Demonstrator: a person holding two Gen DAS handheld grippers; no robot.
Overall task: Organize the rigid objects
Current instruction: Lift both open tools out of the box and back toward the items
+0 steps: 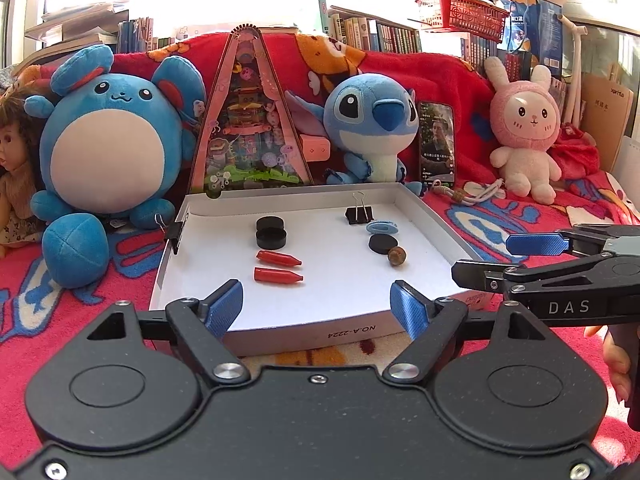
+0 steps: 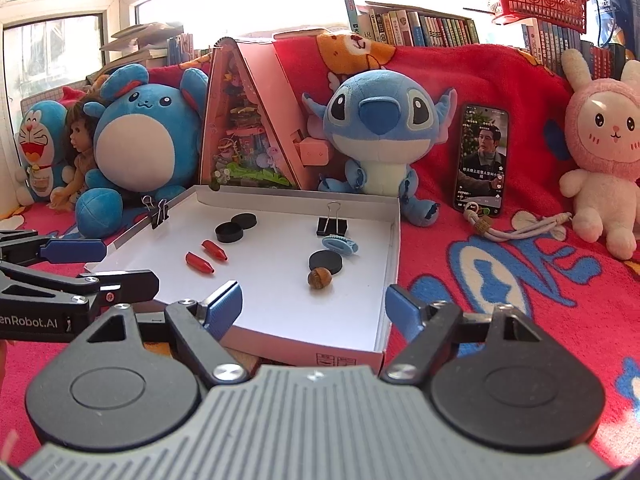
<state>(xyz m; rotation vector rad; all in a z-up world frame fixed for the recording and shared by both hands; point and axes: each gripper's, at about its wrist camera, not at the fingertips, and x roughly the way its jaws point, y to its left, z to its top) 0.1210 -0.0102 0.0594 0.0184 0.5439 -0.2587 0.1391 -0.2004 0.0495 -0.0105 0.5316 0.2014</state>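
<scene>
A shallow white box lid (image 1: 280, 332) (image 2: 384, 280) lies on the red blanket. Inside, on the left, are two black discs (image 1: 271, 232) (image 2: 235, 226) and two red caps (image 1: 278, 267) (image 2: 206, 256). On the right are a black binder clip (image 1: 359, 213) (image 2: 331, 224), a light blue gear (image 1: 382, 227) (image 2: 339, 245), a black disc (image 1: 383, 243) (image 2: 326, 262) and a brown nut (image 1: 397, 257) (image 2: 319, 279). My left gripper (image 1: 318, 312) is open and empty at the box's near edge. My right gripper (image 2: 314, 310) is open and empty at the near right corner.
Another binder clip (image 1: 173, 232) (image 2: 158, 210) grips the box's left wall. Blue plush toys (image 1: 108, 152) (image 2: 380, 132), a pink triangular toy box (image 1: 248, 120), a phone (image 2: 482, 160), a pink rabbit plush (image 2: 604, 152) and a cord (image 2: 516, 228) stand behind and right.
</scene>
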